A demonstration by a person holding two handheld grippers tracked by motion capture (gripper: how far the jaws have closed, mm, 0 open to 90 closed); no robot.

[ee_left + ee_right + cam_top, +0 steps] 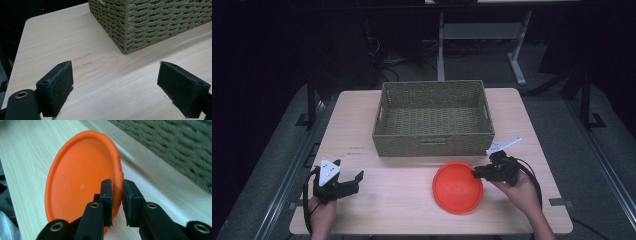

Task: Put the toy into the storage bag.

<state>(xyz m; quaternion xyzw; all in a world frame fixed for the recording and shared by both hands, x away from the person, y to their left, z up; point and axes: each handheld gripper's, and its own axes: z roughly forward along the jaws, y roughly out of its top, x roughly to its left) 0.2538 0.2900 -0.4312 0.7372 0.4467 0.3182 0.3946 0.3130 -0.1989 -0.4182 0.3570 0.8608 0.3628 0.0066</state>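
Observation:
An orange plate lies on the wooden table in front of a woven basket. My right gripper has its jaws clamped on the plate's right rim. In the right gripper view the two pads pinch the rim of the plate, and my right gripper holds that side tilted up off the table. At the table's front left, my left gripper stands open with nothing between its fingers. The left gripper view has my left gripper over bare wood, its pads wide apart, with a corner of the basket beyond.
The basket is empty and sits at the table's middle back. The table edge runs close to both hands. Bare wood lies between the two grippers. Dark floor and a desk frame lie beyond the table.

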